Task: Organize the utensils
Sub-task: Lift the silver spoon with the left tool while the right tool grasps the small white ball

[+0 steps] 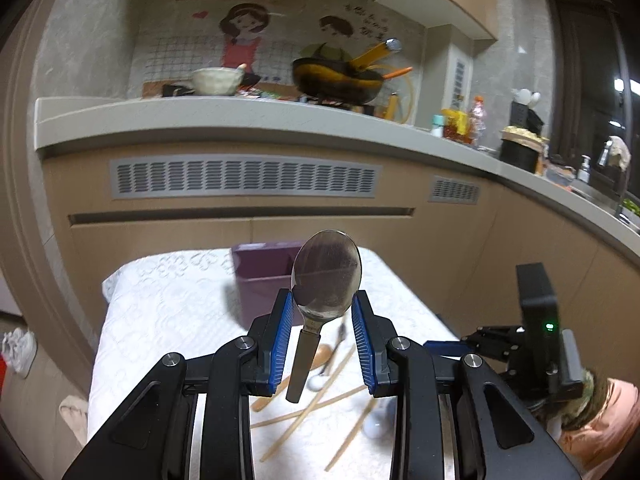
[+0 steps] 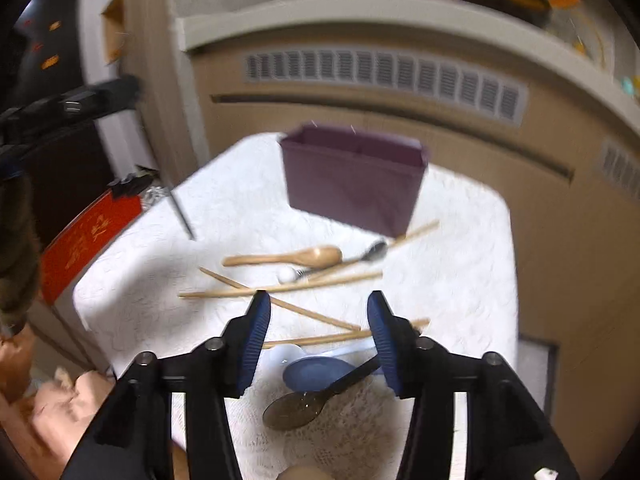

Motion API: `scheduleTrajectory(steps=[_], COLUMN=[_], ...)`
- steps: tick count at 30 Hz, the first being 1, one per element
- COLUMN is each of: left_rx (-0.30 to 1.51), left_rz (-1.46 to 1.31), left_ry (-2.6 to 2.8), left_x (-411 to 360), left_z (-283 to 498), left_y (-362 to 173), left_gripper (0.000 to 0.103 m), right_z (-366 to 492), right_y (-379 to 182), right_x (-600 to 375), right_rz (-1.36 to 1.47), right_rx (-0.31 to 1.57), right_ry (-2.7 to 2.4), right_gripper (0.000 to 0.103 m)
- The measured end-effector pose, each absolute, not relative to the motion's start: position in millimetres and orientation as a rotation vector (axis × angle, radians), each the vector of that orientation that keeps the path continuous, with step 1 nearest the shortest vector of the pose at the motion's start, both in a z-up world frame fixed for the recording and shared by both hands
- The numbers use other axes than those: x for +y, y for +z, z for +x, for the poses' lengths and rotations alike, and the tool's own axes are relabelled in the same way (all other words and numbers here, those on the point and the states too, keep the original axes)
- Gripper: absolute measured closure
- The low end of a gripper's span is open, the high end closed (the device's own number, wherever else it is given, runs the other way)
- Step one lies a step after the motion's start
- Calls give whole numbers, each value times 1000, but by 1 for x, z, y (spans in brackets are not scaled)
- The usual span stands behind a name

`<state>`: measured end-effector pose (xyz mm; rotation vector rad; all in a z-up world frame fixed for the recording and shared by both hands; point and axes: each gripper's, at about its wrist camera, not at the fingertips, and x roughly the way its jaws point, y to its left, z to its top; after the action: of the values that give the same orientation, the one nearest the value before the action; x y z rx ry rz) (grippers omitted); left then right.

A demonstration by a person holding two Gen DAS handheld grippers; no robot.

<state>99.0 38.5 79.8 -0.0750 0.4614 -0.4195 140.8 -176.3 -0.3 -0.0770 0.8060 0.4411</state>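
My left hand-held gripper (image 1: 323, 306) is closed on a metal spoon (image 1: 326, 276), its blue pads pinching the sides of the bowl near the neck; the bowl stands upright above the fingertips and the flat handle hangs down between the fingers, clear of the table (image 1: 168, 300). Beyond the spoon, at the far side of the white lace-covered table, stands the purple utensil box (image 1: 262, 276), seen in the right wrist view to have a divider inside. My right hand-held gripper (image 2: 318, 338) is tilted down over the near part of the table with its jaws apart and nothing between the pads. Below it lie a dark spoon (image 2: 298, 408) with its bowl toward me, a blue spoon (image 2: 316, 372) touching it, and a white spoon (image 2: 280, 354) just beside the blue one. Farther out, wooden chopsticks (image 2: 280, 288) lie scattered and crossing one another, with a wooden spoon (image 2: 296, 257) and a small metal spoon (image 2: 372, 250) among them, near the front of the box. From the left wrist view, my right hand-held gripper shows at the right edge, held by a hand in a pink sleeve (image 1: 600, 420). Behind the table runs a kitchen cabinet with vent grilles (image 1: 244, 178).
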Motion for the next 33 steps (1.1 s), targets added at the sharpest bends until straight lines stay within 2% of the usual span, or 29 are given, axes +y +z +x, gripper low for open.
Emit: scheduleTrajectory(steps=[10,13,17,25,27,33], left_rx=[467,467,464,471,474,493], left_rz=[-127,-132,-165,-195,-203,-194], left_ry=[-369,-395,-430,-454,-453,-427], left_x=[72,78,83,88,88,89], left_z=[112,113,116,118,118,116], left_y=[60,57,57,53,52,51], left_gripper=[72,72,72,72,72,72], right_z=[228,243,269,193,189,213], right_y=[-55,-58,-68,-49,-57,-84], right_x=[-132,-137,-151,-92,-80,-69], right_rz=[136,126,171,-158,-195,-265], right_rx=[1023,980,1037,909,924,967], right_ry=[308,181,136,477,497,379], right_gripper=[55,55,59,67,70,70])
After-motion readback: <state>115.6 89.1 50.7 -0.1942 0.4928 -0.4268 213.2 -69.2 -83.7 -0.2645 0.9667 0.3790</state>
